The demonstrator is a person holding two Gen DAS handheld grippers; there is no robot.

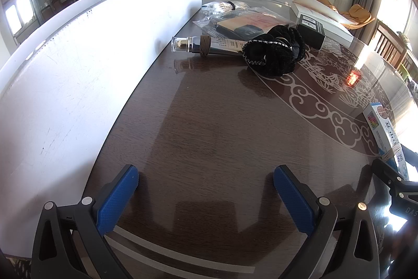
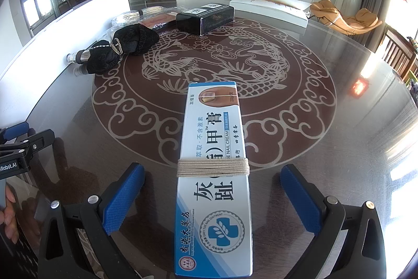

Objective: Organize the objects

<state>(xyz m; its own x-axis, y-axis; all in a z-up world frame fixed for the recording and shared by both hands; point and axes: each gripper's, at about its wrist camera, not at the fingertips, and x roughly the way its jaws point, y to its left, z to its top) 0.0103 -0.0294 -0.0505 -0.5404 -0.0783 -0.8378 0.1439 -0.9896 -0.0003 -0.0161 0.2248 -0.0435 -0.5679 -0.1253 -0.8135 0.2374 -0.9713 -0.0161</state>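
A blue and white nail cream box [image 2: 213, 174], wound with beige cord, lies on the glass table between the fingers of my right gripper [image 2: 213, 192], which is open and apart from it. The box also shows in the left wrist view [image 1: 385, 132] at the right edge. My left gripper [image 1: 206, 198] is open and empty above bare table. Ahead of it lie a clear-capped tube [image 1: 206, 45] with a brown hair tie and a black scrunchie [image 1: 274, 54]. The scrunchie [image 2: 122, 49] and a black box [image 2: 205, 18] show in the right wrist view.
A white board [image 1: 78, 75] stands along the table's left side. Plastic bags with items [image 1: 240, 20] and a white flat box [image 1: 324, 15] lie at the far end. The table [image 2: 300, 122] has a fish pattern. My left gripper's body [image 2: 18, 148] is at the left.
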